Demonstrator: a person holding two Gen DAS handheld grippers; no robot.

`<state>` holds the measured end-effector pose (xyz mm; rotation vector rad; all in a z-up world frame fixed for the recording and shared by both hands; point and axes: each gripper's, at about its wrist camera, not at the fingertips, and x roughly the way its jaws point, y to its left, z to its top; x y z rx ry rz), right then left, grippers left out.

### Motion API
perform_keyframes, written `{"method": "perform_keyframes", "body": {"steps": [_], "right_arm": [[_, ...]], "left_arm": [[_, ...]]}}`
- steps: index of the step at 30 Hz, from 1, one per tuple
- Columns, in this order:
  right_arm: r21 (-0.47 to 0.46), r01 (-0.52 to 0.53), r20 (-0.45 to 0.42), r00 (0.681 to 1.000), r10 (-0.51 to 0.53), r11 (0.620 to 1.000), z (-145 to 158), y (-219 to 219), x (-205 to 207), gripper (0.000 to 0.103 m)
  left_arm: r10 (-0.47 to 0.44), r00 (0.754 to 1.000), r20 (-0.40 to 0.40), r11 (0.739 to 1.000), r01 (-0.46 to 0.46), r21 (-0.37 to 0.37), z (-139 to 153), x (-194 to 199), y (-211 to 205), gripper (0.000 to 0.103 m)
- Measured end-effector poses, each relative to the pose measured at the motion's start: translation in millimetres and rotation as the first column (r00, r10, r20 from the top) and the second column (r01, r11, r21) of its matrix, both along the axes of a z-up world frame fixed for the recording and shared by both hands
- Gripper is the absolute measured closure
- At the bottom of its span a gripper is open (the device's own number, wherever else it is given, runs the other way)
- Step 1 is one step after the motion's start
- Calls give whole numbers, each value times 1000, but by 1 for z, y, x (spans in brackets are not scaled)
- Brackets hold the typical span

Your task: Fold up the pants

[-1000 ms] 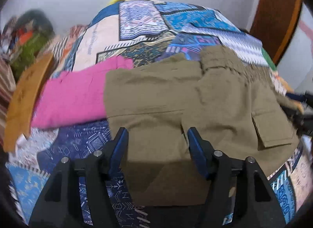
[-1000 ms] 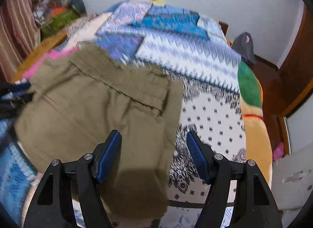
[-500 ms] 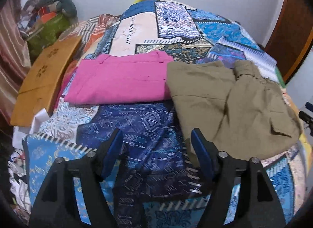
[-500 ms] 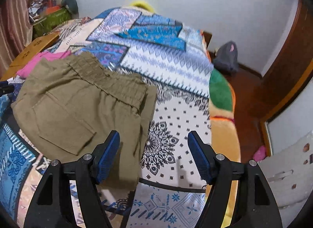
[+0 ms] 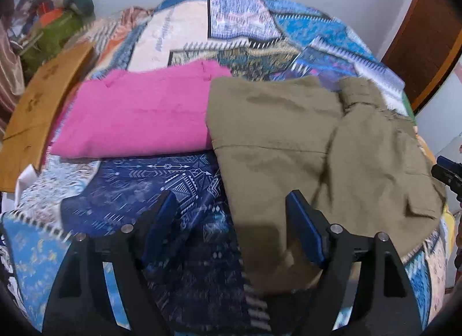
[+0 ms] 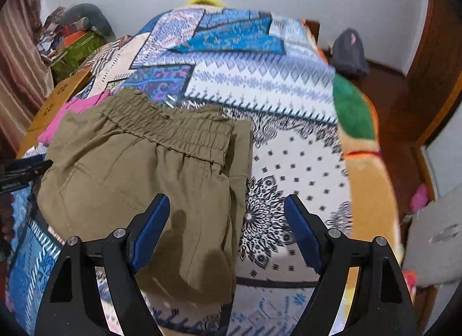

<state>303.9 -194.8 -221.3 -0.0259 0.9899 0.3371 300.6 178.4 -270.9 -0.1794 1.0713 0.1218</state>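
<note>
Olive-green pants lie folded on the patchwork bedspread, cargo pocket to the right. In the right wrist view the pants show their elastic waistband at the far side. My left gripper is open and empty, above the pants' near left edge. My right gripper is open and empty, above the pants' near right edge. Neither touches the cloth.
A folded pink garment lies left of the pants, touching them. A wooden board lies at the bed's left side. Clutter sits at the far left. A grey bag is on the floor to the right.
Both grippers have let go of the pants and drawn back, then moved in closer again. The pants lie still on the bed.
</note>
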Motion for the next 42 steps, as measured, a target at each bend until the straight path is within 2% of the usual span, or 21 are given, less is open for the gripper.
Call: {"method": "perform_keyframes", "body": {"steps": [3,9,11,13,16,18,19,20,21,24,25,28,30,32,33,36,42], "right_arm": [[3,5,-10,1000,-5,1000,-11,1,9,25],[46,-49,-67,996,52,998,-26,5,26,25],[50,-61,-63,996,64,997,-28,6,29,25],[63,-66,-73,995,71,996,-31,7,31,25],[113,-69,-108,991,82,991,-36,5,35,25],[162,-82,-116,988,101,983,-37,3,33,33],[188,-90,-121,986,114,978,-38,1,33,41],[206,-91,-125,985,119,974,-38,0,33,43],[211,-94,-126,984,122,973,-38,0,32,43],[202,-100,-119,985,126,974,-35,2,29,50],[200,-107,-113,985,131,974,-33,1,27,56],[161,-121,-69,989,133,980,-23,8,26,70],[147,-124,-26,991,130,981,-13,10,22,77],[161,-119,3,993,121,980,-6,9,19,86],[176,-117,14,993,116,977,-2,8,18,88],[183,-124,33,992,120,975,7,4,15,89],[183,-159,72,986,148,970,31,5,-1,90]], "left_arm": [[-8,1000,7,1000,8,-24,-7,10,2,17],[-60,998,12,996,60,-72,-11,28,-5,17],[-75,997,24,994,76,-79,-12,32,-11,24],[-77,996,48,996,79,-46,-11,31,-18,29],[-76,996,54,996,78,-45,-9,28,-22,39],[-69,996,49,996,72,-59,-8,27,-20,50],[-65,997,46,995,68,-69,-7,26,-19,53],[-58,997,43,995,61,-78,-7,26,-17,59],[-53,998,38,994,56,-96,-6,24,-14,66],[-27,999,34,988,32,-148,-3,20,-5,77],[-20,999,31,987,24,-156,-2,19,-3,79],[-14,1000,26,992,17,-128,4,16,-7,85],[-20,999,35,994,24,-107,9,14,-11,96],[-24,998,54,997,28,-73,20,11,-19,96],[-33,998,62,998,37,-54,24,10,-22,97],[-63,994,88,998,64,-14,39,5,-35,98],[-82,988,130,996,85,-17,69,-7,-43,99]]}}
